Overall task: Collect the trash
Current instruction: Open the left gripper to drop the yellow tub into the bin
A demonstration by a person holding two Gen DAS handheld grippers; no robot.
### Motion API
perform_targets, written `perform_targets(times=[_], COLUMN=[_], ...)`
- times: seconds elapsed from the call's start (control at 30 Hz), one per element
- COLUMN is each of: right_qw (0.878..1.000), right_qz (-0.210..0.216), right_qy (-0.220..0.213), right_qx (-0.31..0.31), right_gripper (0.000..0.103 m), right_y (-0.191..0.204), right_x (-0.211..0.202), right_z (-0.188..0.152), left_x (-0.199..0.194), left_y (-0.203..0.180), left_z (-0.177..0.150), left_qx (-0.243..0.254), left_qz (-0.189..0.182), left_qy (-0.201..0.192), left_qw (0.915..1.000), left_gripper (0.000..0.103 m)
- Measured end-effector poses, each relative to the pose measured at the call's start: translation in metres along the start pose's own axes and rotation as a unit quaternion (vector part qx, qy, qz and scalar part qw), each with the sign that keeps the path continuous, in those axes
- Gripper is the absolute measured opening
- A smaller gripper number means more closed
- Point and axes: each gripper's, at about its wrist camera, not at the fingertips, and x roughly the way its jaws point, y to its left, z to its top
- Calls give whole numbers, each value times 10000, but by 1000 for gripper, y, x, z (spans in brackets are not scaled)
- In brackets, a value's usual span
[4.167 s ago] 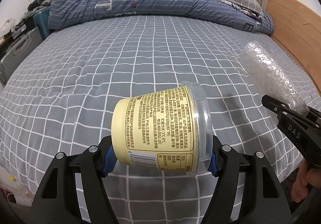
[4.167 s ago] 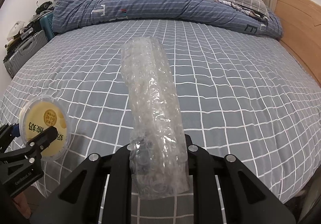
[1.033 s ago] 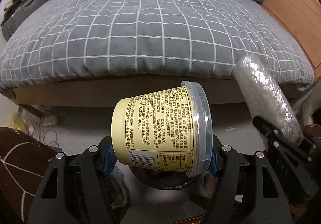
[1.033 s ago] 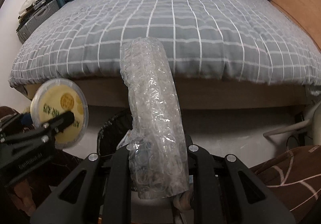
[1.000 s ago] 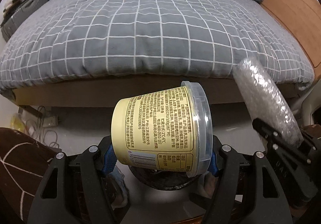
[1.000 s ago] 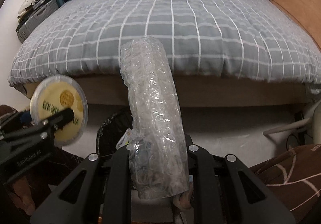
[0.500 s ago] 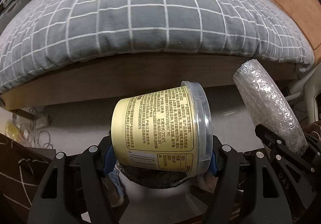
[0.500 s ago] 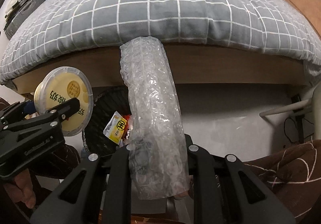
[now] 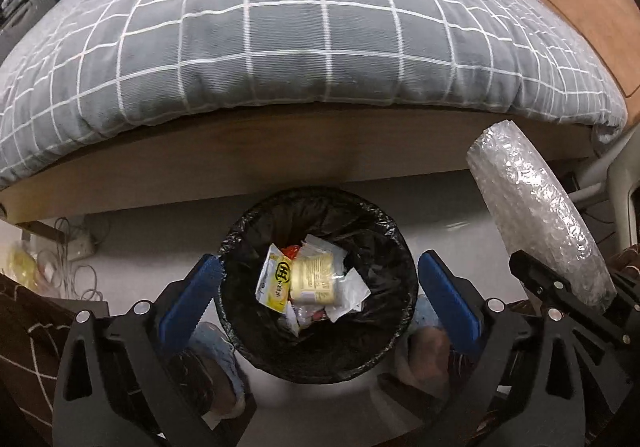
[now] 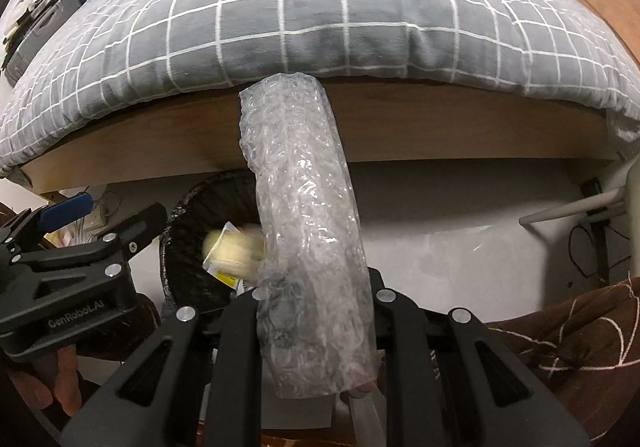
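Observation:
A round bin with a black liner (image 9: 248, 243) stands on the floor by the bed and holds several wrappers. The yellow yogurt cup (image 9: 312, 275) lies inside it; in the right wrist view the cup (image 10: 234, 249) is a blur in the bin (image 10: 188, 215). My left gripper (image 9: 319, 289) is open and empty right above the bin, its blue pads (image 9: 188, 297) spread to either side. My right gripper (image 10: 316, 321) is shut on a roll of bubble wrap (image 10: 304, 215), held to the right of the bin; the roll also shows in the left wrist view (image 9: 532, 215).
The bed with a grey checked cover (image 9: 304, 35) and a wooden frame (image 9: 280, 155) rises just behind the bin. Cables and a power strip (image 9: 76, 247) lie on the floor at left. A brown patterned fabric (image 10: 568, 331) is at lower right.
My left gripper has opened and the yellow cup has dropped into the bin. Both grippers have tilted further down toward the floor. The right gripper still holds the bubble wrap.

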Motion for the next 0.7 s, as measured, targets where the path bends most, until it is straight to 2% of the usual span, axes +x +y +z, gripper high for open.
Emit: perform_targets(times=[0.43, 0.7], right_qw=[9986, 9960], right_qz=[361, 306], right_qy=[83, 294], right_qx=[-371, -787], right_gripper=[17, 17], right_y=[53, 97], right_x=[8, 30], right_z=[16, 15], left_x=[-16, -14], left_y=[54, 96], left_z=[-9, -12], left_qx=[-399, -702], left_qz=[283, 338], left_qy=[-158, -128], left_qw=[9987, 9969], left_gripper=[97, 97])
